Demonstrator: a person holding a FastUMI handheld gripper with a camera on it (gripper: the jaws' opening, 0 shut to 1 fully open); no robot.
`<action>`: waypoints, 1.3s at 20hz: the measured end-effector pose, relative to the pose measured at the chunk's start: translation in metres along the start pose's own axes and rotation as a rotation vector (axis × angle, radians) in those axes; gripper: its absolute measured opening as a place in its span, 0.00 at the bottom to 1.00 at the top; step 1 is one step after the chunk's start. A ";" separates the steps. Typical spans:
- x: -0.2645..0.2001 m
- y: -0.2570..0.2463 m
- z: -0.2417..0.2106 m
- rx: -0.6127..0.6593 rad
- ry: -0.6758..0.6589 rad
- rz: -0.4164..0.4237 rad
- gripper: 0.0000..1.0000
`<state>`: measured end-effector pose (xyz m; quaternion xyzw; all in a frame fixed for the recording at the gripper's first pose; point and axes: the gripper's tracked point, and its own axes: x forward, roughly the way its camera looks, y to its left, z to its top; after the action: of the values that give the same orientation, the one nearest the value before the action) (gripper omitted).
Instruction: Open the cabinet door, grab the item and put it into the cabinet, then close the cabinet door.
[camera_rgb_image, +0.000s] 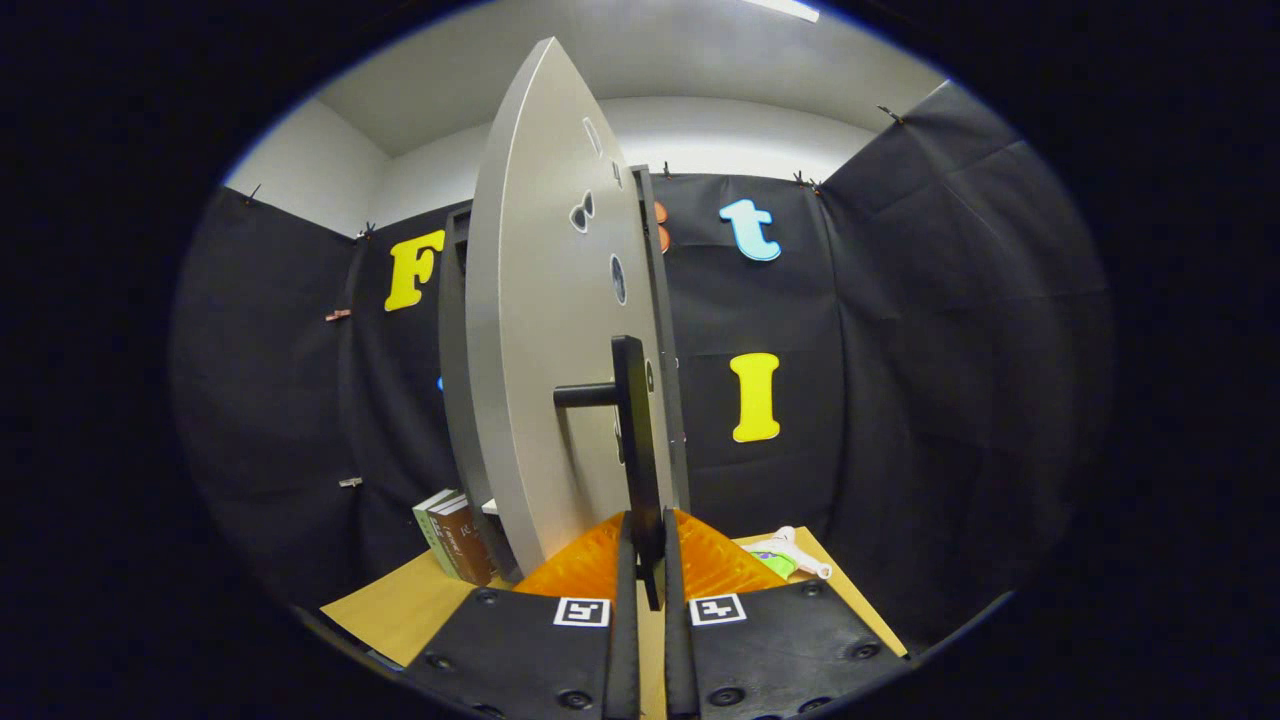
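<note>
The door (540, 330) stands swung out edge-on toward the camera and hides nearly all of the cabinet (452, 330); only a dark strip of the cabinet's frame shows left of the door and another behind its right edge, so the inside cannot be seen. The hand-held gripper (648, 570) is clamped on the lower end of the door's handle (632, 430), one finger on each side of the bar, whose bottom tip pokes down between them. The handle's lower post is covered by the fingers. Left of the door, some books (455, 535) stand on the desk (400, 605), partly cut off by the door's bottom corner. Right of the door, the item (785, 555), a small white and green thing, lies on the desk; its shape is hard to make out.
</note>
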<state>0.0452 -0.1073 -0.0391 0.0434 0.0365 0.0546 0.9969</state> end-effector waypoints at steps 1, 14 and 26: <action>-0.001 -0.004 0.000 0.004 0.001 -0.010 0.12; -0.020 -0.025 0.048 -0.090 -0.210 -0.128 0.11; -0.038 0.055 0.050 -0.029 -0.204 -0.278 0.11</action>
<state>0.0061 -0.0615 0.0183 0.0288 -0.0600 -0.0880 0.9939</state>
